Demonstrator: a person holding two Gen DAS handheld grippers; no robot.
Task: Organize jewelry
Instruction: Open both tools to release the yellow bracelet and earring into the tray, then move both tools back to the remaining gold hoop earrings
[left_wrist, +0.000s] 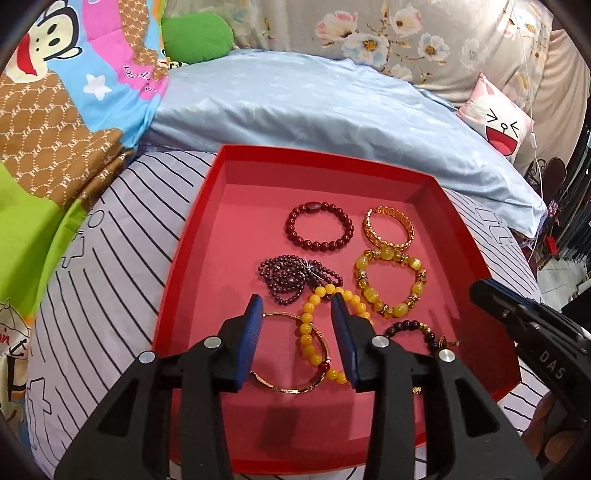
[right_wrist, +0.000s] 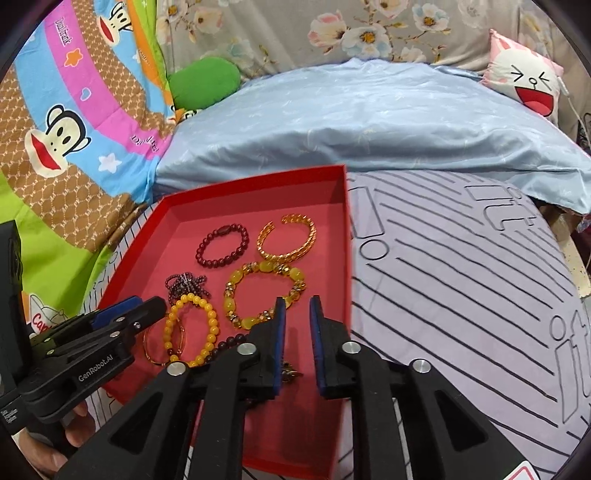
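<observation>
A red tray (left_wrist: 192, 236) lies on a striped bed sheet (right_wrist: 461, 288), with a pale blue quilt (left_wrist: 314, 107) behind. The bracelets, including the yellow bead bracelet (left_wrist: 308, 332), lie inside it. The left gripper (left_wrist: 299, 336) and the right gripper (right_wrist: 297, 343) angle downward over the tray, jaws apart, gripping nothing.

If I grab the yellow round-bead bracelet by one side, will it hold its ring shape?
Probably not. The yellow round-bead bracelet looks strung from separate beads, so it will likely sag. It overlaps the thin gold bangle, which may drag along. Smooth beads may slip.
</observation>
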